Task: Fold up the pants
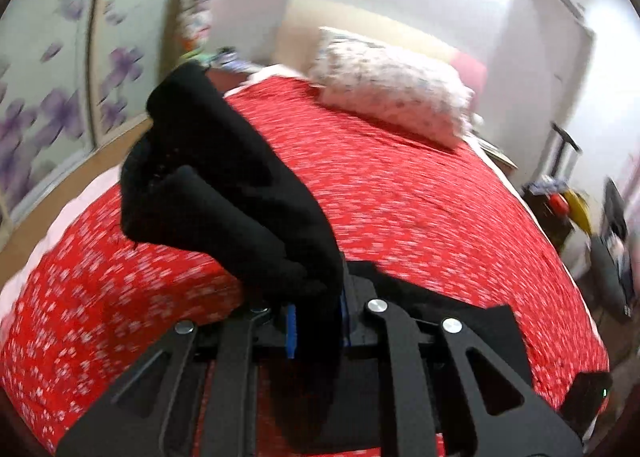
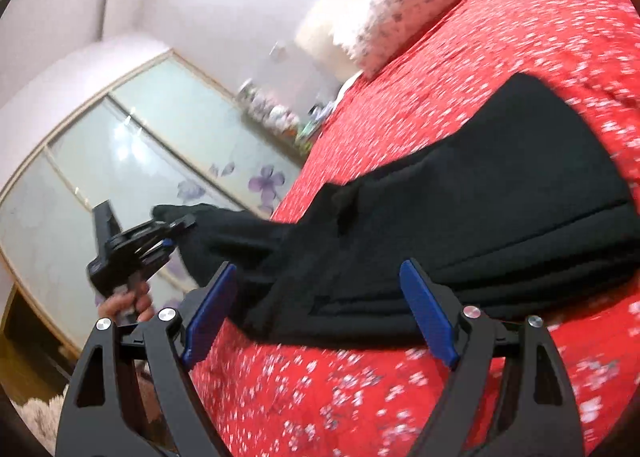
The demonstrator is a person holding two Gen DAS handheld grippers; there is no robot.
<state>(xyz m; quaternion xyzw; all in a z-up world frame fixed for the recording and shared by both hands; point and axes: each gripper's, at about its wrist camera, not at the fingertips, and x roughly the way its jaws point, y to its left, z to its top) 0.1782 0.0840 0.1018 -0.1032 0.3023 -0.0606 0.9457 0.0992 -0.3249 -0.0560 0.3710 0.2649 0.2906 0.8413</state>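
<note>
My left gripper [image 2: 176, 235] pinches one end of the black pants [image 2: 460, 225] between its fingers, lifted off the bed [image 2: 400, 397] edge. My right gripper [image 2: 320, 313] hangs spread, empty. The rest lies bunched on the bed; folding looks barely begun.

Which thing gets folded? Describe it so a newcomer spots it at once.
Find the bed with its red flowered cover. The pants lie across it, below the pillow. They are the only black cloth there, one end lifted in the left tongs.
</note>
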